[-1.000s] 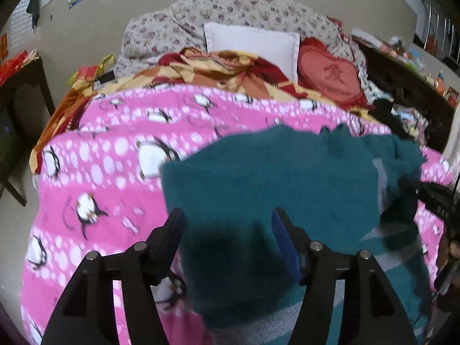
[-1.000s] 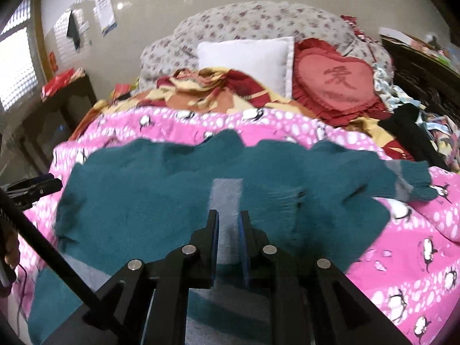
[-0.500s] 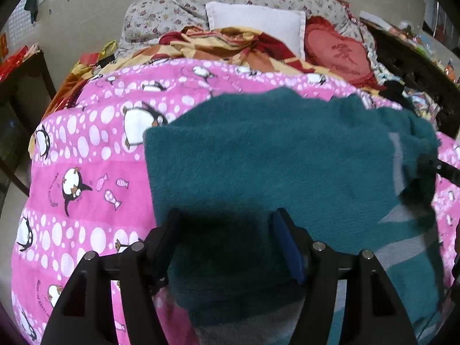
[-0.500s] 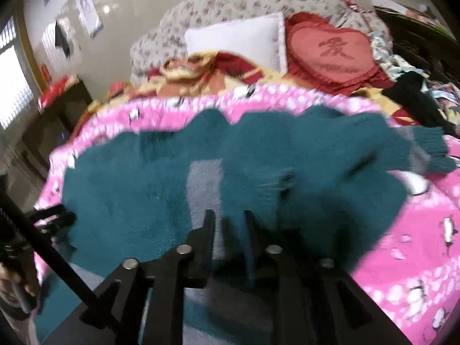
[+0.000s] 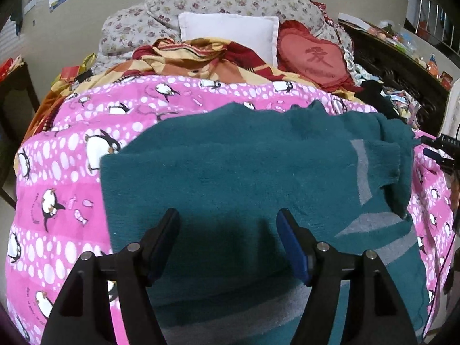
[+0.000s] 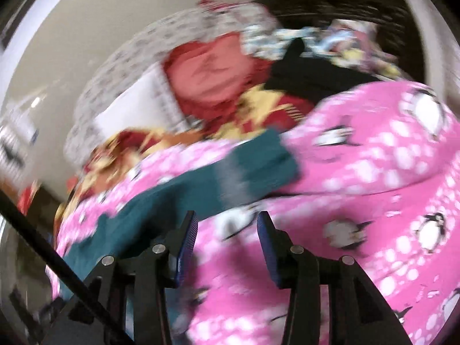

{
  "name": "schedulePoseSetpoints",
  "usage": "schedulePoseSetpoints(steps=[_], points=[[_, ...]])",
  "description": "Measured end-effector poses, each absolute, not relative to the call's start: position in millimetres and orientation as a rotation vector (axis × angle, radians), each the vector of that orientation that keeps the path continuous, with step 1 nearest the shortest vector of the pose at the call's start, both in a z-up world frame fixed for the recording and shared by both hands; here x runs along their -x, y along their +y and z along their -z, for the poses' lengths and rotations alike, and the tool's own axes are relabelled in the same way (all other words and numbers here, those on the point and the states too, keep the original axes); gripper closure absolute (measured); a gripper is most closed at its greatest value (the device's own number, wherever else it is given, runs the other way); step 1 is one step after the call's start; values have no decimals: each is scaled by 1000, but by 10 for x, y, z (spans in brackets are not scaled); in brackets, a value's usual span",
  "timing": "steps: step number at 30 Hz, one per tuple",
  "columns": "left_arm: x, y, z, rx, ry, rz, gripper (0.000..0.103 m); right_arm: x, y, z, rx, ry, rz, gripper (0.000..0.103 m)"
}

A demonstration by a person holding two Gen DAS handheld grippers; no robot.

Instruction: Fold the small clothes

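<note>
A teal sweater with grey stripes (image 5: 253,172) lies spread on a pink penguin blanket (image 5: 57,189), partly folded, with one sleeve laid over its right side. My left gripper (image 5: 227,224) is open and empty just above the sweater's near middle. My right gripper (image 6: 227,227) is open and empty over the blanket, next to a teal sleeve with a grey band (image 6: 241,172). The right wrist view is blurred and tilted. The right gripper's tips also show in the left wrist view (image 5: 440,149) at the sweater's right edge.
A white pillow (image 5: 230,31), a red heart cushion (image 5: 316,57) and a crumpled red and yellow cloth (image 5: 195,57) lie at the head of the bed. Dark furniture with clutter (image 5: 402,66) stands at the right. A dark table (image 5: 11,92) is at the left.
My right gripper has let go of the sweater, opened, and swung right over the blanket. The sleeve now lies folded across the sweater's right side. My left gripper stayed open and shifted slightly.
</note>
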State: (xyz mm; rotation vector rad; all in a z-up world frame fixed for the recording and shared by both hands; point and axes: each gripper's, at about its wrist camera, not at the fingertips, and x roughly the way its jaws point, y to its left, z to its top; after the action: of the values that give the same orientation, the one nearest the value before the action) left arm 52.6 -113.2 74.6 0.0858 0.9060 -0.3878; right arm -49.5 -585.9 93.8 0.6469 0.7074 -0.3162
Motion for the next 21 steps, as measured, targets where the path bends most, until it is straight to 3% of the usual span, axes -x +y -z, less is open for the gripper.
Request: schedulePoseSetpoints(steps=[4, 9, 10, 11, 13, 21], points=[[-578, -1146, -659, -70, 941, 381, 34, 431, -6086, -817, -783, 685, 335, 51], [-583, -1122, -645, -64, 950, 366, 34, 233, -6125, -651, -878, 683, 328, 51], [-580, -1117, -646, -64, 952, 365, 34, 187, -6125, -614, -892, 670, 313, 54], [-574, -1114, -649, -66, 953, 363, 34, 144, -6127, -592, -893, 664, 296, 74], [-565, -1108, -662, -74, 952, 363, 34, 174, -6112, -589, -872, 648, 294, 89], [-607, -980, -716, -43, 945, 348, 34, 790, -6254, -1483, -675, 392, 380, 94]])
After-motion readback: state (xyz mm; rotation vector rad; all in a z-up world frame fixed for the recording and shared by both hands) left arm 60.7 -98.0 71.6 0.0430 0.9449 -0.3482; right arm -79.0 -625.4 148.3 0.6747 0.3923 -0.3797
